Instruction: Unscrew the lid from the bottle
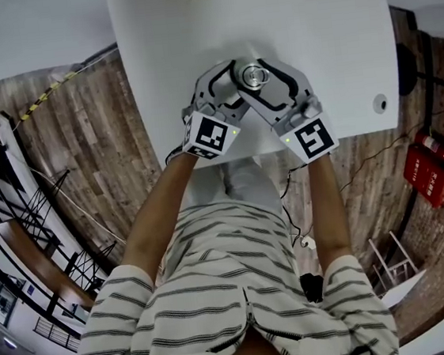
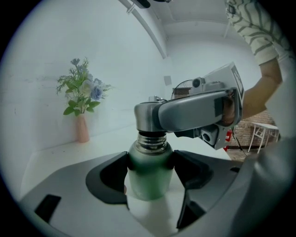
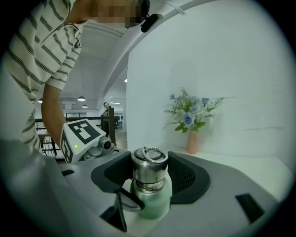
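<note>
A green bottle (image 2: 149, 178) stands upright on the white table (image 1: 308, 27). My left gripper (image 2: 150, 171) is shut on the bottle's body, with a black pad pressed against each side. The steel lid (image 3: 149, 166), with a wire ring on top, sits over the neck, and bare screw threads (image 2: 149, 141) show under it. My right gripper (image 3: 149, 175) is shut on the lid, its pads against both sides. In the head view both grippers, left (image 1: 239, 83) and right (image 1: 263, 80), meet at the lid (image 1: 252, 74) near the table's front edge.
A pink vase of blue flowers (image 3: 192, 141) stands at the table's far edge by the white wall. There is a round hole (image 1: 379, 103) in the table's right front corner. On the wooden floor to the right are a red box (image 1: 428, 169) and a white stool (image 1: 395, 260).
</note>
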`<control>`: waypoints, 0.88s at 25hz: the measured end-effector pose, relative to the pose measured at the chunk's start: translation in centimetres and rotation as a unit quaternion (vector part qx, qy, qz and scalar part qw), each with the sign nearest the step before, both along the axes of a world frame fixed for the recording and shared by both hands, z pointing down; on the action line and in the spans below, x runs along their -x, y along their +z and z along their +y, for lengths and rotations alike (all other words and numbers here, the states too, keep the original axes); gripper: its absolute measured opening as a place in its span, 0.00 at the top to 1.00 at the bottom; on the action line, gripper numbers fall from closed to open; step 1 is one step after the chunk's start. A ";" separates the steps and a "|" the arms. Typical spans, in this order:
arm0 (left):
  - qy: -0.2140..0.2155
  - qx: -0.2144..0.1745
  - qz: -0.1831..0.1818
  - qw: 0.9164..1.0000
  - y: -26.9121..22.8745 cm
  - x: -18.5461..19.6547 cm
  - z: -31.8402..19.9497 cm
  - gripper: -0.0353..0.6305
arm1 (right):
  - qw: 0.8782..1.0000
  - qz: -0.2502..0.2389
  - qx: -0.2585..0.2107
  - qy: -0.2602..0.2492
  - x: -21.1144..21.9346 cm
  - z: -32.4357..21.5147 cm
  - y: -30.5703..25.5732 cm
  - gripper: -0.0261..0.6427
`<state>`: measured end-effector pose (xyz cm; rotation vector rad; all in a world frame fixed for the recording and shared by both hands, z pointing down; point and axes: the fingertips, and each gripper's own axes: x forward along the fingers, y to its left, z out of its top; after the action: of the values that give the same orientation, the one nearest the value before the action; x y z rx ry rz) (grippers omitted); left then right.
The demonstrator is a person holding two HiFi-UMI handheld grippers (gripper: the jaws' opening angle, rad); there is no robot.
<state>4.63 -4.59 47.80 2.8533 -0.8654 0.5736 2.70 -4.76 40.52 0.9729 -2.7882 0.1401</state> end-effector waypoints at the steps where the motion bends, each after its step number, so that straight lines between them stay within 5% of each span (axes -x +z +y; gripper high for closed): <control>1: 0.002 0.000 -0.001 1.000 0.0 0.0 -0.1 0.47 | 1.000 -0.006 0.001 0.006 -0.2 -0.1 -0.2 0.57; 10: -0.014 -0.007 0.014 1.000 -2.4 0.6 0.3 0.47 | 0.994 -0.033 0.017 0.102 -2.9 0.1 -1.8 0.57; 22: -0.070 -0.007 0.063 0.996 -9.8 3.5 2.7 0.62 | 0.980 -0.029 0.009 0.198 -4.2 2.9 -6.1 0.57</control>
<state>1.11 -1.94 38.03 2.7758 -1.0406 0.3686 6.86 -1.83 34.41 1.5309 -2.6009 0.2492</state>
